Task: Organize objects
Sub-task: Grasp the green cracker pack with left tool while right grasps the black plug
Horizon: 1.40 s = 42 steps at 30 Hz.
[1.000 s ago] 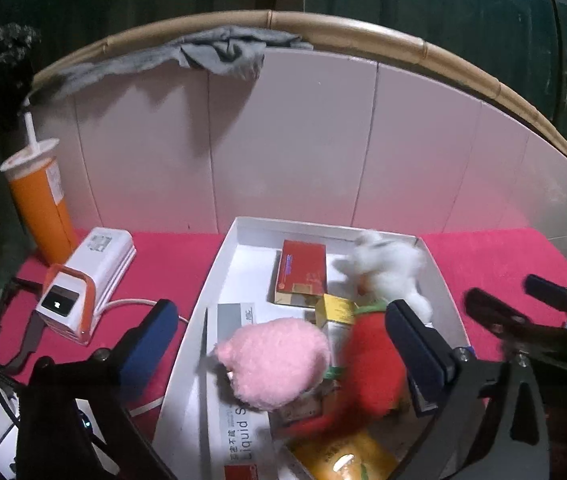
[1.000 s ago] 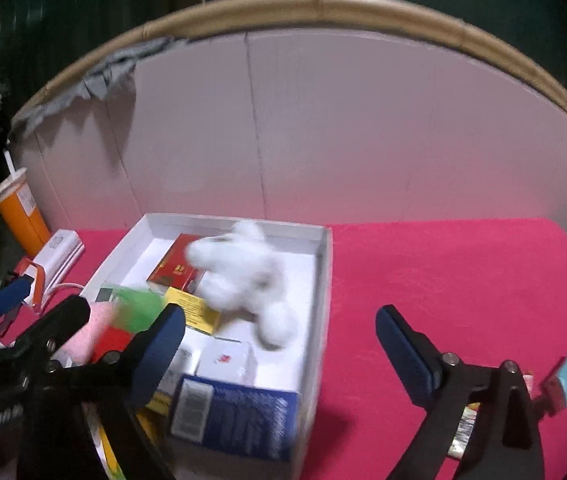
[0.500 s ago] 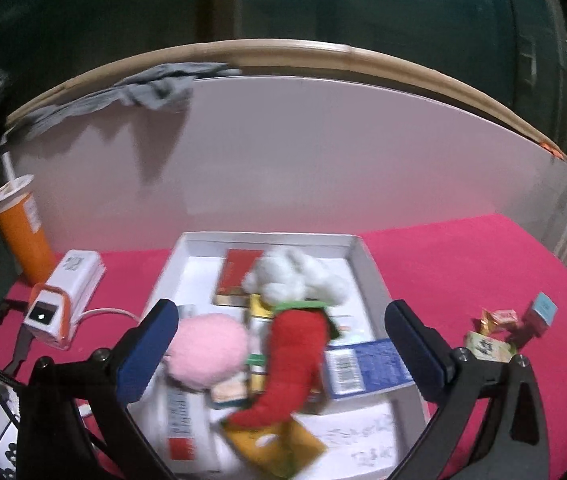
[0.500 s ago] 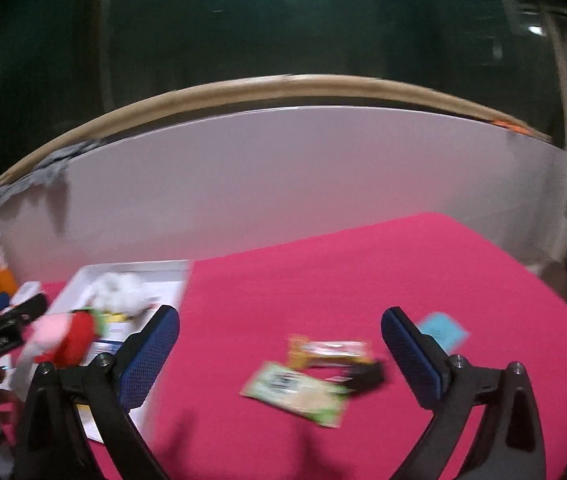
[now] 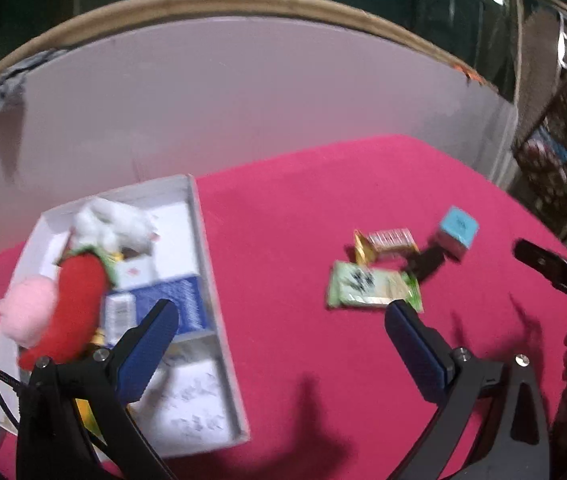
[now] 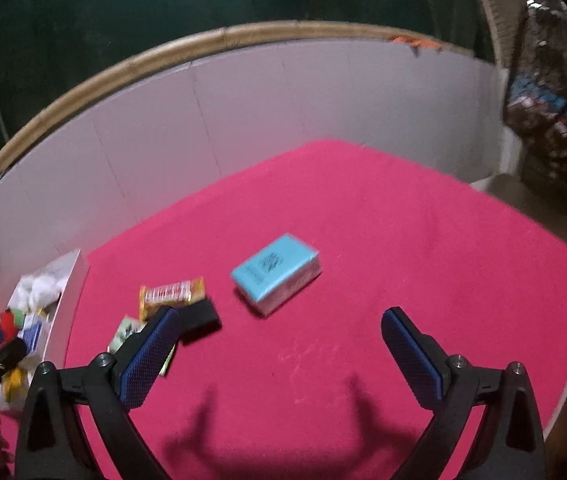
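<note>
We saw the light blue box lying flat on the pink surface, just ahead of the right hand-held gripper and roughly centred between its blue fingers, touching neither. The jaws of that hand-held gripper stood wide apart and held nothing. Ahead of its left finger lay an orange snack packet, a small black object and a green packet partly hidden behind the pad. The left hand-held gripper was likewise spread open and empty; the same green packet lay just ahead of its right finger. Ahead of and behind its left finger sat the white tray, holding a red plush, a pink plush, a white plush and a blue carton. A pale panel wall closed off the far side of the surface.
</note>
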Each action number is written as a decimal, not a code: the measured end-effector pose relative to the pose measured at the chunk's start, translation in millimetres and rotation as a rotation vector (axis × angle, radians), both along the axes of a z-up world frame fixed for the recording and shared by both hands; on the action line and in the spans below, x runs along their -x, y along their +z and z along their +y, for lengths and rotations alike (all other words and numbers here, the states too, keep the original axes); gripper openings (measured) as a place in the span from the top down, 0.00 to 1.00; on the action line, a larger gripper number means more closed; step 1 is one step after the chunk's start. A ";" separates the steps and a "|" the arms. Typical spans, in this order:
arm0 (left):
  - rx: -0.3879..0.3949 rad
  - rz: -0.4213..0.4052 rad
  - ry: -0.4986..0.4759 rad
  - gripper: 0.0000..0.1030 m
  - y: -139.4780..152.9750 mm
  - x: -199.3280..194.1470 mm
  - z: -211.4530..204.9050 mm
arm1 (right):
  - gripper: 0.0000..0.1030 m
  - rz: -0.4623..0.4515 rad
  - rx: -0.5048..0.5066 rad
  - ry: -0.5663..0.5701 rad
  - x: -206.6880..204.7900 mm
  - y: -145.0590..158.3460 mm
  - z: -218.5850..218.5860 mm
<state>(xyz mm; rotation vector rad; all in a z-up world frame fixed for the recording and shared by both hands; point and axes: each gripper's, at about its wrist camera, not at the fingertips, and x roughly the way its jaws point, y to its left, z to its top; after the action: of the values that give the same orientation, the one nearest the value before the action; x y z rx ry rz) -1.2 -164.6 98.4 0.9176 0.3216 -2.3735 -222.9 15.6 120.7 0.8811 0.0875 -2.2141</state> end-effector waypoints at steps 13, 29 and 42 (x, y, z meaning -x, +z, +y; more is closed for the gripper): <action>-0.021 -0.099 -0.061 0.00 -30.5 23.4 25.5 | 0.03 0.013 -0.148 0.277 -5.1 -41.8 -93.4; -0.060 -0.169 -0.060 0.00 -52.7 69.4 14.2 | 0.39 -0.073 -0.130 0.256 13.7 -53.3 -75.7; -0.112 -0.158 -0.084 0.00 -66.3 118.3 18.4 | 0.39 -0.174 -0.010 0.154 35.6 -56.8 -14.9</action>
<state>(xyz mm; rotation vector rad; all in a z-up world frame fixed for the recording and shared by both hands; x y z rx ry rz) -119.6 -146.2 32.1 1.1855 0.3625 -2.3598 -258.5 0.7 64.0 1.0330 0.0805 -1.9887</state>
